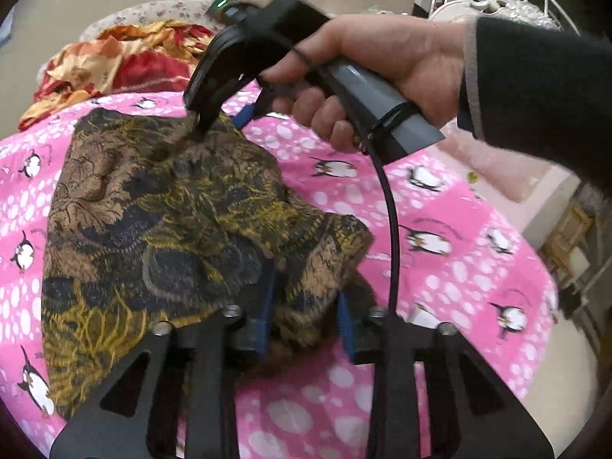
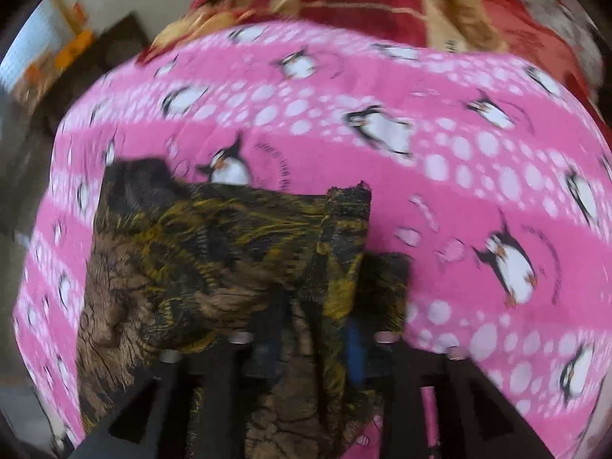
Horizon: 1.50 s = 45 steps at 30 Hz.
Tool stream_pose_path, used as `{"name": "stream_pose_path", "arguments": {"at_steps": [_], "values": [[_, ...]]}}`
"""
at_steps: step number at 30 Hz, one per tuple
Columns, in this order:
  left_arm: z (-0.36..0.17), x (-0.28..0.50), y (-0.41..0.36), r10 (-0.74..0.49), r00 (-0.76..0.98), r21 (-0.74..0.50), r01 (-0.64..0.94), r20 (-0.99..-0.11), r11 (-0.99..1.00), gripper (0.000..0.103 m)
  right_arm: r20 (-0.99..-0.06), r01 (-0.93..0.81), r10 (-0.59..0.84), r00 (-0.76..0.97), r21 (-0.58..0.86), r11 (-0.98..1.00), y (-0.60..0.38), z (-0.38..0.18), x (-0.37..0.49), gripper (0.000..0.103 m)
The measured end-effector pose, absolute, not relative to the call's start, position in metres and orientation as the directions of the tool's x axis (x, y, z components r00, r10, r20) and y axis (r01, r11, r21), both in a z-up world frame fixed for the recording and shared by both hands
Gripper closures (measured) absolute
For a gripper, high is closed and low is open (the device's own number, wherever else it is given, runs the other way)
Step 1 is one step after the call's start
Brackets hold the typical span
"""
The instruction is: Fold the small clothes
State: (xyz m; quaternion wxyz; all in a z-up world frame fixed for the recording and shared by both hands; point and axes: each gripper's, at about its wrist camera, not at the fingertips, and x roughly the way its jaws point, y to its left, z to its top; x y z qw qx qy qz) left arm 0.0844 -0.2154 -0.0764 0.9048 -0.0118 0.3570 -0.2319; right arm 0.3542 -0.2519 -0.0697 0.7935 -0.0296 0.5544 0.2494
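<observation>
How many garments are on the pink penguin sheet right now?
1: the brown-and-yellow patterned garment, bunched on the penguin sheet, reaching between both grippers' fingers. Anything under it would be hidden.

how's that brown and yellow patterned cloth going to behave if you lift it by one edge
Probably floppy: the patterned cloth drapes in soft wrinkles over the pink penguin sheet and sags between the left gripper fingers. Likely light, since it looks thin. It may slip or unfold, as the folded flap lies loose.

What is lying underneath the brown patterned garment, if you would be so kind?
The brown patterned garment lies on the pink penguin blanket, which shows all around it. Anything beneath its middle is covered.
</observation>
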Motion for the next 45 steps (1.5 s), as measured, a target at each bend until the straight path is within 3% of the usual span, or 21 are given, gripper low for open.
{"name": "stream_pose_path", "arguments": {"at_steps": [6, 10, 11, 13, 15, 17, 18, 20, 24, 27, 33, 36, 40, 43, 45], "values": [[-0.045, 0.032, -0.168, -0.487, 0.641, -0.243, 0.435, -0.593, 0.867, 0.072, -0.803, -0.419, 0.460, 0.378, 0.295, 0.859, -0.296, -0.009, 0.295, 0.066], [-0.034, 0.043, -0.105, -0.369, 0.720, -0.268, 0.257, -0.588, 0.929, 0.072, -0.748, -0.645, 0.552, 0.368, 0.223, 0.731, -0.276, 0.019, 0.205, 0.065], [-0.040, 0.057, -0.093, -0.329, 0.711, -0.278, 0.192, -0.622, 0.941, 0.081, -0.746, -0.689, 0.560, 0.361, 0.191, 0.699, -0.267, 0.018, 0.183, 0.065], [-0.062, 0.077, -0.084, -0.326, 0.647, -0.322, 0.131, -0.689, 0.938, 0.090, -0.778, -0.702, 0.527, 0.340, 0.163, 0.694, -0.249, -0.002, 0.157, 0.078], [-0.095, 0.092, -0.087, -0.314, 0.567, -0.317, 0.096, -0.762, 0.943, 0.091, -0.831, -0.648, 0.420, 0.365, 0.098, 0.755, -0.247, -0.039, 0.151, 0.080], [-0.100, 0.087, -0.090, -0.326, 0.598, -0.324, 0.116, -0.732, 0.939, 0.091, -0.867, -0.548, 0.264, 0.423, -0.013, 0.836, -0.257, -0.083, 0.147, 0.079], [-0.099, 0.087, -0.090, -0.329, 0.595, -0.330, 0.112, -0.733, 0.937, 0.091, -0.796, -0.502, 0.354, 0.490, 0.074, 0.862, -0.274, -0.086, 0.139, 0.078], [-0.093, 0.087, -0.091, -0.323, 0.582, -0.320, 0.112, -0.747, 0.941, 0.091, -0.762, -0.449, 0.413, 0.499, 0.181, 0.875, -0.290, -0.089, 0.135, 0.078], [-0.050, 0.103, -0.078, -0.324, 0.638, -0.325, 0.121, -0.698, 0.938, 0.091, -0.798, -0.427, 0.402, 0.449, 0.204, 0.881, -0.287, -0.068, 0.147, 0.078], [-0.020, 0.150, -0.078, -0.284, 0.697, -0.294, 0.109, -0.659, 0.950, 0.091, -0.746, -0.388, 0.402, 0.531, 0.207, 0.898, -0.281, -0.033, 0.161, 0.076], [-0.020, 0.263, -0.097, -0.195, 0.723, -0.225, 0.057, -0.663, 0.973, 0.091, -0.693, -0.168, 0.272, 0.668, 0.215, 0.962, -0.252, -0.005, 0.238, 0.076], [-0.051, 0.296, -0.094, -0.152, 0.685, -0.213, -0.005, -0.713, 0.977, 0.091, -0.684, -0.174, 0.275, 0.675, 0.215, 0.961, -0.234, -0.024, 0.276, 0.072], [-0.083, 0.301, -0.087, -0.175, 0.693, -0.262, -0.021, -0.700, 0.965, 0.089, -0.742, -0.208, 0.233, 0.629, 0.129, 0.970, -0.227, -0.079, 0.303, 0.072], [-0.091, 0.299, -0.084, -0.194, 0.710, -0.288, -0.013, -0.677, 0.958, 0.089, -0.741, -0.158, 0.304, 0.599, 0.262, 0.952, -0.248, -0.091, 0.313, 0.060], [-0.094, 0.303, -0.078, -0.224, 0.706, -0.329, -0.013, -0.672, 0.944, 0.089, -0.744, -0.153, 0.331, 0.580, 0.300, 0.942, -0.253, -0.096, 0.318, 0.058]]}}
